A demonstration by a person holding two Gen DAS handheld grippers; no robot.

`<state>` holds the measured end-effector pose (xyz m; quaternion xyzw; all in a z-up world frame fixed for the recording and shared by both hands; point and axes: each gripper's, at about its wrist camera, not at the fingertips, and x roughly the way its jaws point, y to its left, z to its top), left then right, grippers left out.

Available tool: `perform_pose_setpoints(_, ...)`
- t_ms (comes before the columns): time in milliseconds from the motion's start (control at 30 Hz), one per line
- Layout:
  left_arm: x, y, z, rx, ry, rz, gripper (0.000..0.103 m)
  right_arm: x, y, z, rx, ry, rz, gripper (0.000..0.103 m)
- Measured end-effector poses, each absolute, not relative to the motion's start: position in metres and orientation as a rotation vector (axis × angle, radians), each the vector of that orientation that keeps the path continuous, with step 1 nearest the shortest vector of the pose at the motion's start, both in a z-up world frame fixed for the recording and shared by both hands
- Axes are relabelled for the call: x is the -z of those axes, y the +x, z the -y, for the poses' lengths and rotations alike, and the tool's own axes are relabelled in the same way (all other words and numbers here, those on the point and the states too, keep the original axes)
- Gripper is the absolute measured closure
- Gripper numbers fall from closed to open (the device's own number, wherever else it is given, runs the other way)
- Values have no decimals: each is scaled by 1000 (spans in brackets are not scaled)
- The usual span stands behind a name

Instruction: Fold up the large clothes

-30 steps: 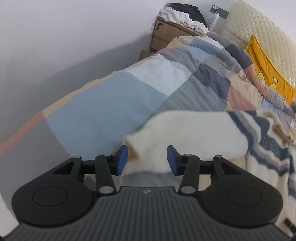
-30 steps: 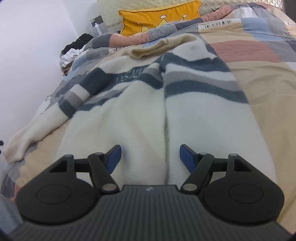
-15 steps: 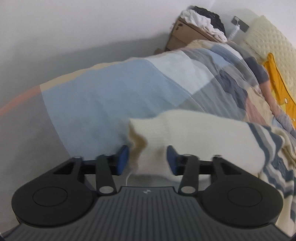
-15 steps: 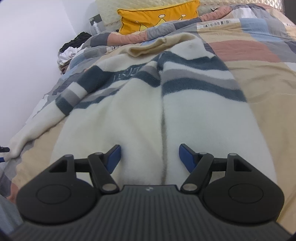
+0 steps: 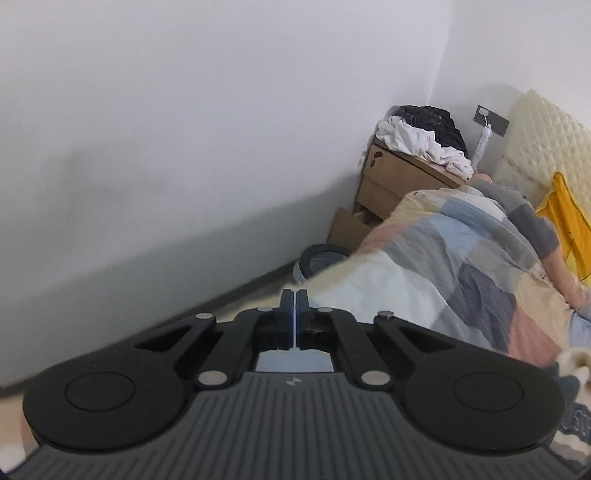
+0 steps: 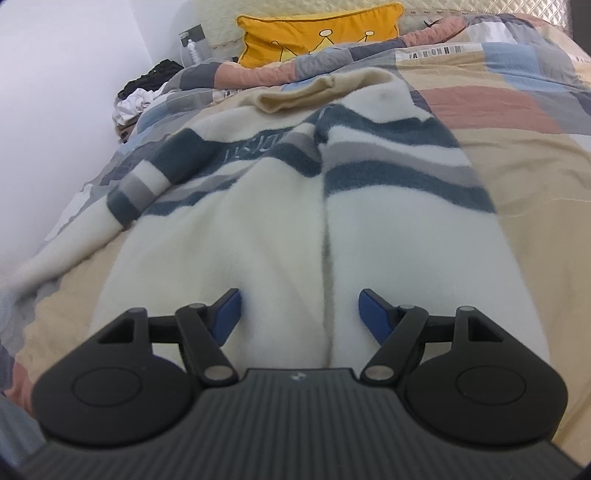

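Note:
A cream fleece sweater [image 6: 369, 229] with dark blue and grey stripes lies flat on the bed, collar at the far end. Its left sleeve [image 6: 74, 243] trails out toward the left edge of the bed, blurred at its end. My right gripper [image 6: 299, 310] hovers open over the sweater's hem, its blue pads either side of the centre fold line, nothing pinched. My left gripper [image 5: 294, 299] is shut, its fingers pressed together with no cloth showing between them; it points past the bed's edge at the wall. Only a cream scrap of the sweater [image 5: 574, 360] shows at the lower right of the left wrist view.
A patchwork quilt [image 5: 443, 280] covers the bed. A yellow pillow [image 6: 317, 33] leans at the headboard. A cardboard nightstand [image 5: 399, 177] piled with clothes [image 5: 424, 136] stands in the corner, with a round bin [image 5: 321, 258] on the floor beside the white wall [image 5: 184, 129].
My left gripper closed from around the sleeve's cuff, rose and swung away toward the wall; the cuff is gone from between its fingers. The right gripper stayed put.

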<state>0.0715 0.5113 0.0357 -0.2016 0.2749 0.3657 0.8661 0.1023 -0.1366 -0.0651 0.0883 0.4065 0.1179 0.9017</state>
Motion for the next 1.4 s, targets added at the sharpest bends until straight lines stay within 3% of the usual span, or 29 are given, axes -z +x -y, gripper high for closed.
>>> perform_pose_setpoints(200,9,86,-518,-665,-458,-684,101,64,107,127,-239,140,-843,30)
perform_pose_setpoints(267,31,83,-518,-651,-486,-712,95,64,108,125,-236,124,-844,30)
perform_pose_setpoints(300,45,72,-515,-646,-518,-722,72,65,108,125,-235,126,-845,30)
perform_pose_setpoints(333,55,68,-517,-649,-550,-740,41,66,109,126,-234,130,-847,30)
perform_pose_setpoints(367,65,59,-517,-658,-579,-746,34,66,109,126,-232,132,-848,30)
perform_pose_setpoints(667,108,16,-506,-512,-809,-792,33,65,108,123,-242,135,-845,30)
perform_pose_setpoints(800,125,33,-496,-500,-882,-793,22,65,107,124,-244,137,-845,30)
perform_pose_setpoints(867,128,43,-487,-549,-825,-815,22,64,107,124,-242,135,-845,31)
perform_pose_setpoints(900,128,50,-482,-587,-779,-836,28,64,106,124,-241,134,-845,31)
perform_pose_setpoints(967,120,64,-473,-656,-686,-868,52,65,107,123,-240,134,-846,31)
perform_pose_setpoints(1000,115,69,-472,-663,-651,-873,73,65,107,123,-238,131,-846,31)
perform_pose_setpoints(1033,110,73,-472,-665,-626,-871,87,65,107,122,-236,128,-847,31)
perform_pose_setpoints(1400,29,106,-513,-740,-572,-704,93,60,105,120,-256,156,-838,31)
